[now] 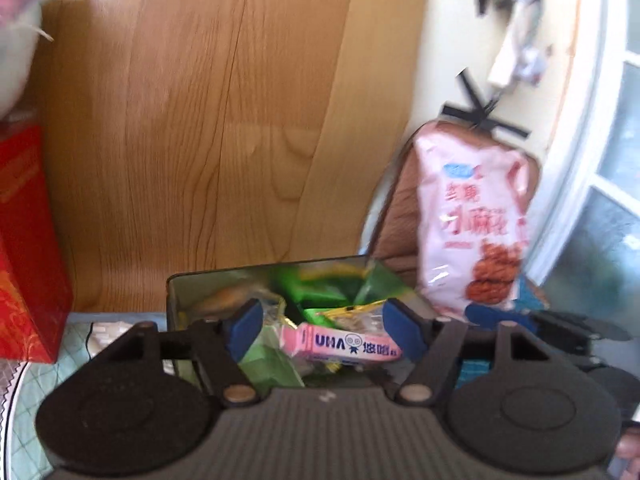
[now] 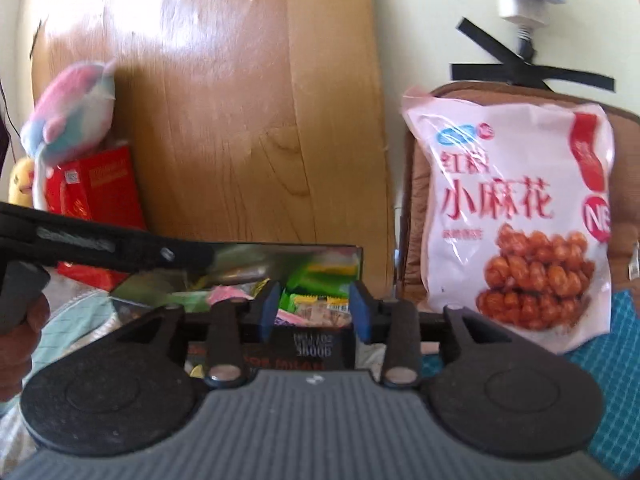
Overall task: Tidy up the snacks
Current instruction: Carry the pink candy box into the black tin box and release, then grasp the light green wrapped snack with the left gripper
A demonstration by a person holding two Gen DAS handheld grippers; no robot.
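An open metal tin holds several small wrapped snacks, green, yellow and pink. My left gripper hovers over the tin, open. A pink UHA candy pack lies on the pile between its blue pads, and the left pad stands clear of the pack. My right gripper is over the tin's near wall, open, with only the snacks showing beyond the gap. A big pink bag of twisted dough snacks leans upright to the right of the tin.
A wooden panel rises right behind the tin. The bag rests against a brown cushion. A red box stands on the left with a plush toy above it. The left gripper's black arm and a hand cross the right wrist view's left side.
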